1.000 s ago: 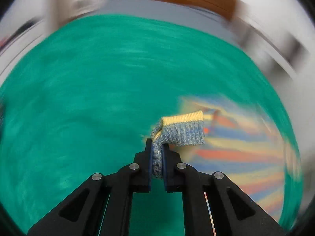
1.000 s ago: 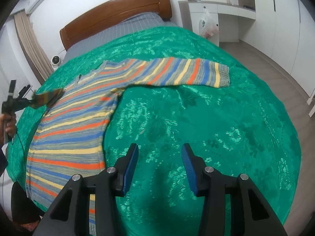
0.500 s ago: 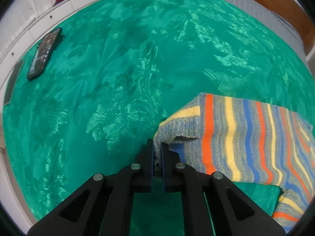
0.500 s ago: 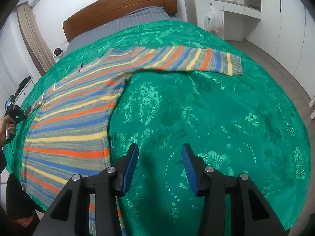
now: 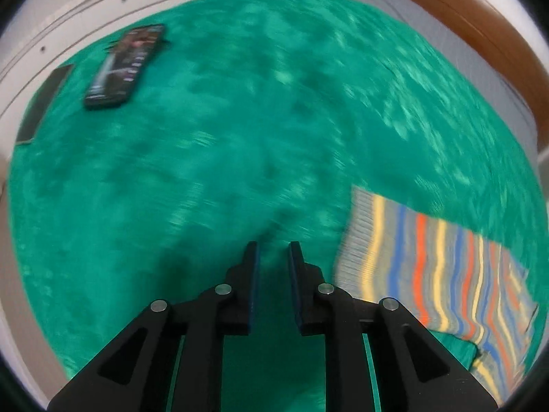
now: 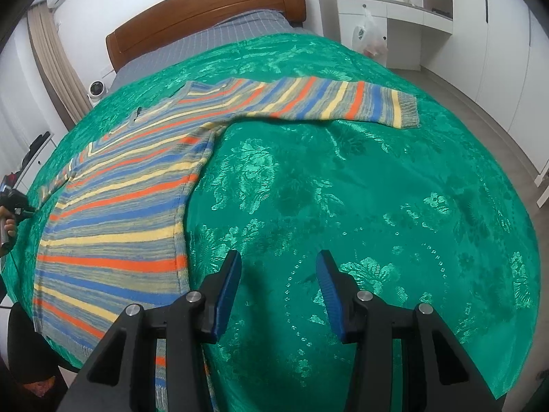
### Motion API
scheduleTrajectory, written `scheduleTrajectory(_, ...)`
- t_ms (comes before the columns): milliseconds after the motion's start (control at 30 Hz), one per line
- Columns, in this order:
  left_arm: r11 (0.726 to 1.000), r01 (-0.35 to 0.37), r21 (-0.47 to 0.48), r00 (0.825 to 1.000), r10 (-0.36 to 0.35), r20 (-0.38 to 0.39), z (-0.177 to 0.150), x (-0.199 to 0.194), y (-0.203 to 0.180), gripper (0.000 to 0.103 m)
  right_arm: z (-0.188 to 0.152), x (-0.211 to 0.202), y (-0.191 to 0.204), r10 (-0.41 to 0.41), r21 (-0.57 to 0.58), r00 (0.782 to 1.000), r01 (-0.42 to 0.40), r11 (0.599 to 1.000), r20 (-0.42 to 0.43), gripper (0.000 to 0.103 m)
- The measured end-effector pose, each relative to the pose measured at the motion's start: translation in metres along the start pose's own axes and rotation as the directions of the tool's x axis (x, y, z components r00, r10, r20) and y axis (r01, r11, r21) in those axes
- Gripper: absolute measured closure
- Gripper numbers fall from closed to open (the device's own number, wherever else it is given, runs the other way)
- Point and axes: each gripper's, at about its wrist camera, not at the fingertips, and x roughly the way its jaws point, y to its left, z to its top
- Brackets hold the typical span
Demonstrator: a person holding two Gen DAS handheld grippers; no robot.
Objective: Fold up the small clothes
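Left wrist view shows the left claw (image 5: 272, 252) with its jaws opening and nothing between them, only green bedspread (image 5: 206, 171) below; the striped sweater (image 5: 429, 267) sleeve cuff lies just to the right of it, flat on the bed. A phone (image 5: 125, 65) rests well apart near the bed's far edge. Right wrist view shows the right claw (image 6: 278, 266) spread and empty above the bedspread, the sweater's body lying flat beside its left finger, one sleeve stretched out toward the headboard (image 6: 206, 10) side.
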Motion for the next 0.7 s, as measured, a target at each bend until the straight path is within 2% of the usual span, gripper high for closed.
scheduleTrajectory(67, 1.000, 0.015, 0.023, 1.000, -0.015, 0.010, 0.000, -0.006, 0.000, 0.070, 0.000, 0.001, 0.002, 0.000, -0.008, 1.000, 0.000, 1.000, 0.000, 0.057)
scheduleTrajectory(100, 0.998, 0.030, 0.050, 0.999, -0.031, 0.012, -0.003, -0.009, -0.004, 0.057, 0.000, 0.003, 0.003, 0.001, -0.012, 1.000, -0.001, 1.000, -0.003, 0.057)
scheduleTrajectory(133, 0.995, 0.045, 0.084, 0.999, -0.047, 0.019, -0.006, -0.011, -0.013, 0.049, 0.001, 0.006, 0.005, 0.002, -0.017, 1.000, -0.002, 1.000, -0.011, 0.057)
scheduleTrajectory(267, 0.975, 0.095, 0.201, 0.994, -0.105, 0.038, -0.016, -0.013, -0.052, 0.041, 0.003, 0.011, 0.012, 0.009, -0.024, 1.000, -0.010, 1.000, -0.022, 0.057)
scheduleTrajectory(333, 0.963, 0.104, 0.247, 0.993, -0.115, 0.031, -0.020, -0.006, -0.073, 0.031, 0.004, 0.012, 0.016, 0.005, -0.037, 1.000, -0.006, 0.999, -0.026, 0.057)
scheduleTrajectory(400, 0.961, 0.073, 0.266, 0.997, -0.079, 0.010, -0.019, 0.008, -0.085, 0.029, 0.005, 0.012, 0.016, 0.000, -0.039, 1.000, -0.001, 0.999, -0.029, 0.057)
scheduleTrajectory(467, 0.967, 0.000, 0.255, 1.000, 0.004, -0.016, -0.024, 0.026, -0.079, 0.029, 0.008, 0.011, 0.013, -0.015, -0.031, 0.999, 0.014, 0.999, -0.030, 0.057)
scheduleTrajectory(500, 0.970, -0.011, 0.244, 1.000, 0.015, -0.014, -0.025, 0.027, -0.074, 0.028, 0.009, 0.009, 0.010, -0.021, -0.026, 0.999, 0.021, 0.999, -0.026, 0.057)
scheduleTrajectory(633, 0.971, -0.008, 0.239, 0.998, -0.006, 0.058, -0.043, 0.001, -0.046, 0.025, 0.016, -0.003, -0.001, -0.071, -0.019, 0.997, 0.071, 0.997, 0.010, 0.057)
scheduleTrajectory(700, 0.962, 0.025, 0.270, 0.995, -0.051, 0.089, -0.056, -0.016, -0.035, 0.020, 0.020, -0.005, -0.005, -0.090, -0.026, 0.996, 0.091, 0.996, 0.028, 0.053)
